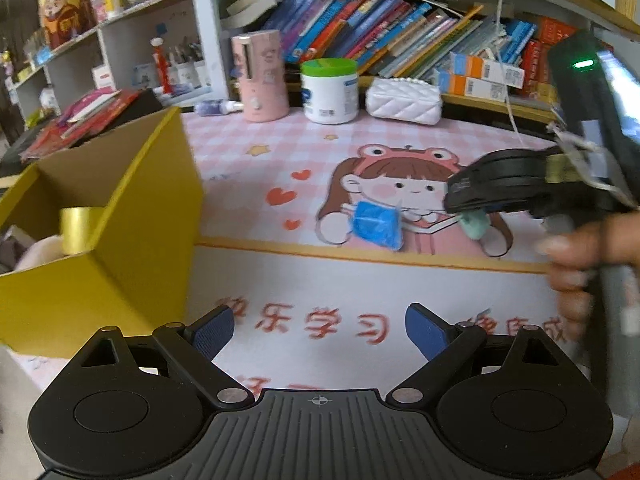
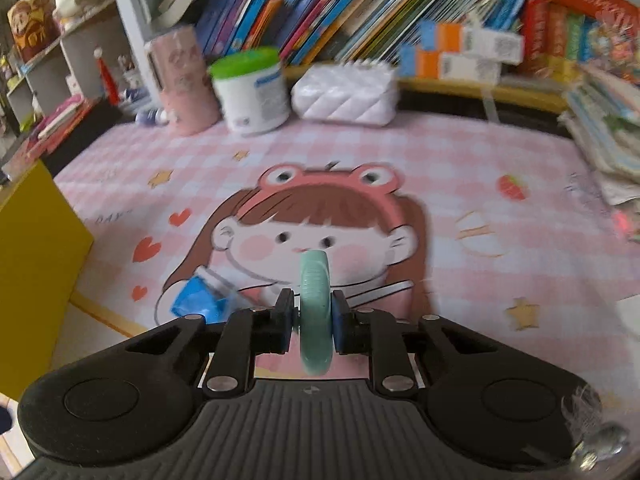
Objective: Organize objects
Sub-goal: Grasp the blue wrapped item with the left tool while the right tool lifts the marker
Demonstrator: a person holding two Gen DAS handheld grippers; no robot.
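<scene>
While the mint-green ring (image 2: 315, 312) is clamped on edge in the right claw (image 2: 312, 320), the left claw (image 1: 320, 330) is held spread wide and empty.
Open pink checked tabletop (image 2: 460, 160) is bounded by a yellow cardboard box (image 1: 132, 216) at left and bookshelves (image 1: 380, 32) behind. A crumpled blue packet (image 1: 376, 222) is left mid-mat. The box's contents are cut off, and the ring's material cannot be made out.
</scene>
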